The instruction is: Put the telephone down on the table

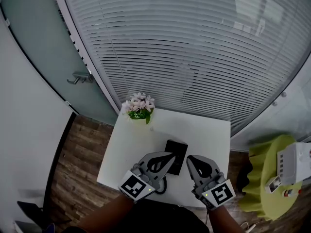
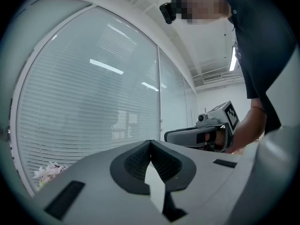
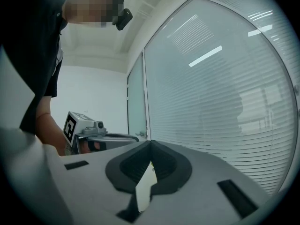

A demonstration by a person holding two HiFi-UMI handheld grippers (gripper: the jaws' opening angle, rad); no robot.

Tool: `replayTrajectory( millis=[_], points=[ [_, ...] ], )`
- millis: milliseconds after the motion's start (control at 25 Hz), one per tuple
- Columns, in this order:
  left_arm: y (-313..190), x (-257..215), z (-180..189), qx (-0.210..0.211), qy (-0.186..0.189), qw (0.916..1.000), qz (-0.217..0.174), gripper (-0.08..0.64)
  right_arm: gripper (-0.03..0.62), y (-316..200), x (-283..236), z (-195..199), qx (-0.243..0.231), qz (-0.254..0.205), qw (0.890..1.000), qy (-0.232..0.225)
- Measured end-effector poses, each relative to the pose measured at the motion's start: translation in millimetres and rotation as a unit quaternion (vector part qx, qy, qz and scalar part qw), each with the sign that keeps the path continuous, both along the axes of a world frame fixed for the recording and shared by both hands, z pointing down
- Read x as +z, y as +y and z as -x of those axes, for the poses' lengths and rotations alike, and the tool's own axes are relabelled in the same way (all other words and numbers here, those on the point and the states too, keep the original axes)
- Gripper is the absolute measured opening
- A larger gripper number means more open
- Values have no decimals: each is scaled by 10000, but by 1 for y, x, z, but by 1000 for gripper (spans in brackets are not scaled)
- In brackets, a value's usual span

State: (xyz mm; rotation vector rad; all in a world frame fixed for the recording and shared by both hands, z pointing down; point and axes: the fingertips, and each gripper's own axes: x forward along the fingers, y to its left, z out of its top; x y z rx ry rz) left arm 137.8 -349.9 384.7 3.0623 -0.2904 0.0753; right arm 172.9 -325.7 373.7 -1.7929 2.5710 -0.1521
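Observation:
In the head view a flat black telephone (image 1: 178, 152) lies on the white table (image 1: 209, 140), near its front edge. My left gripper (image 1: 171, 156) hangs over the phone's left side and hides part of it. My right gripper (image 1: 190, 158) is just to the right of the phone. The jaws of both are shut, tips together, with nothing between them. The left gripper view shows its own shut jaws (image 2: 150, 142) pointing level at the blinds, with the right gripper (image 2: 201, 135) beside them. In the right gripper view its shut jaws (image 3: 150, 142) point the same way, the left gripper (image 3: 105, 137) alongside.
A small pot of pink flowers (image 1: 139, 107) stands at the table's far left corner. A glass wall with blinds (image 1: 194, 57) runs behind the table. To the right is a green round stool (image 1: 267, 178) with a white device (image 1: 294, 164) on it. A dark cord (image 1: 162, 188) loops at the table's front edge.

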Motion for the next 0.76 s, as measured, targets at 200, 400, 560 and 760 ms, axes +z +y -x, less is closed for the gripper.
replayTrajectory(
  millis=[200,400,560,760],
  points=[
    [0,3,-3,21,-38,10000,75,9,23,0,3,0,-10,52,10000,56],
    [1,6,-5,78,-167,9998,108,9,23,1,5,-1,-17,82,10000,52],
    [3,15,-4,96,-301,9994,111,9,23,3,9,-1,-5,155,9999,52],
    [4,20,-2,179,-507,9986,-10,9,23,3,10,-1,-15,164,9999,46]
  ],
)
